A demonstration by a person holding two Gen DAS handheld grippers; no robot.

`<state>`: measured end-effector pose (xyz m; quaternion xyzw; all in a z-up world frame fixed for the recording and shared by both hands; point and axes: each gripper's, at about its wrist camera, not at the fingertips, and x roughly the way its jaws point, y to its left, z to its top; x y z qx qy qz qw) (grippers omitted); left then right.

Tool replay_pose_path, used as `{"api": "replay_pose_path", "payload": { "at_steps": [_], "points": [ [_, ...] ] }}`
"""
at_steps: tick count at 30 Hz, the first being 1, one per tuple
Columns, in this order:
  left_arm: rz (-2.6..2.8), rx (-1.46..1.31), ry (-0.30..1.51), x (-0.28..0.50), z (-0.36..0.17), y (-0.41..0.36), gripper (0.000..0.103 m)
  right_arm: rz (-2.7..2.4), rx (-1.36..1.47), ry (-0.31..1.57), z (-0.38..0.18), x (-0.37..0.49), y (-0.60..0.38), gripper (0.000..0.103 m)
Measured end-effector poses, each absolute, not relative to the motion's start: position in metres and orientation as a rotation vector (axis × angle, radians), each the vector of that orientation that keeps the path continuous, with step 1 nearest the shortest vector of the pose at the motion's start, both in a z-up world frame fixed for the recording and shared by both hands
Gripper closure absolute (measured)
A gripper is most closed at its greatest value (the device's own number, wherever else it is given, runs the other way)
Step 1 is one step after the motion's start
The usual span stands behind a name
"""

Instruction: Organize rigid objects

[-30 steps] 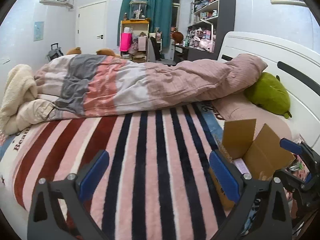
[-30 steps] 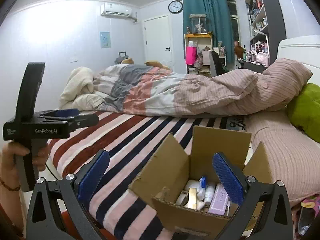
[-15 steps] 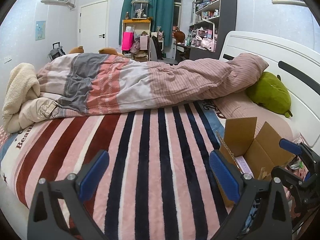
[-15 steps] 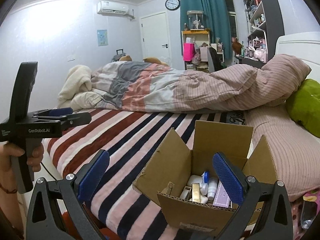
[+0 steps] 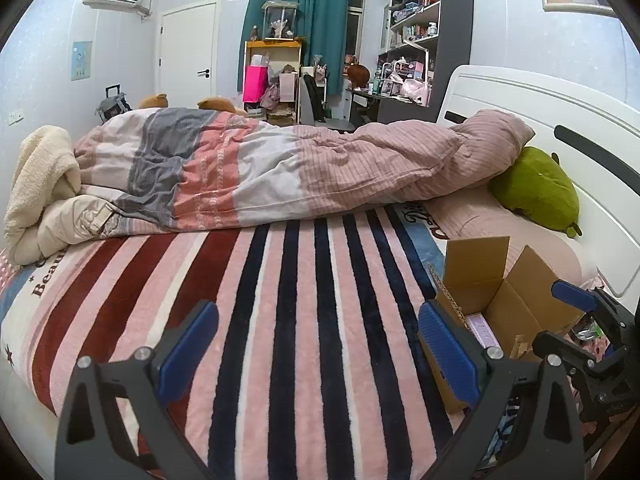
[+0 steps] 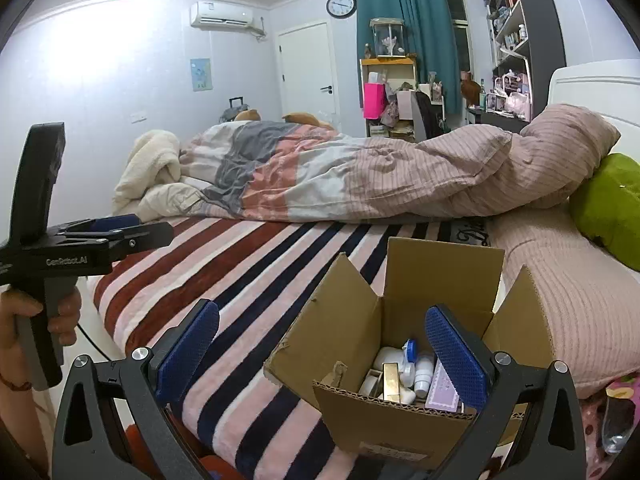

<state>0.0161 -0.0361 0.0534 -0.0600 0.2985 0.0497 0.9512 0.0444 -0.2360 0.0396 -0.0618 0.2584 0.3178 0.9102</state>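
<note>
1. Cardboard box [image 6: 384,360], flaps up, sits on the striped blanket [image 6: 256,280] directly ahead of the right gripper [image 6: 320,348]; the blue right pad [image 6: 456,356] overlaps its opening.
2. Box holds white bottles [image 6: 424,372], a gold case [image 6: 391,380] and a pink carton [image 6: 442,392].
3. Right gripper: spread wide, gripping nothing.
4. Left gripper [image 5: 320,344]: spread wide, nothing held; the box lies just beyond its right finger.

The left tongs [image 6: 132,228], seen from the right wrist camera, carry white lettering "GenRobot.AI" along their black body. On the striped blanket [image 5: 280,320] at the left edge, dark letters read "Beau", the rest hidden. Script near the pillow is too cut off to read.
</note>
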Motion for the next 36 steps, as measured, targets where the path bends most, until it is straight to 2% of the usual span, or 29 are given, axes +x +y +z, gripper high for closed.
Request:
{"api": "replay_pose_path", "payload": {
  "at_steps": [36],
  "points": [
    [0.105, -0.112, 0.594, 0.007, 0.058, -0.042, 0.003, 0.611, -0.088, 0.534, 0.04, 0.032, -0.228, 0.0]
  ]
}}
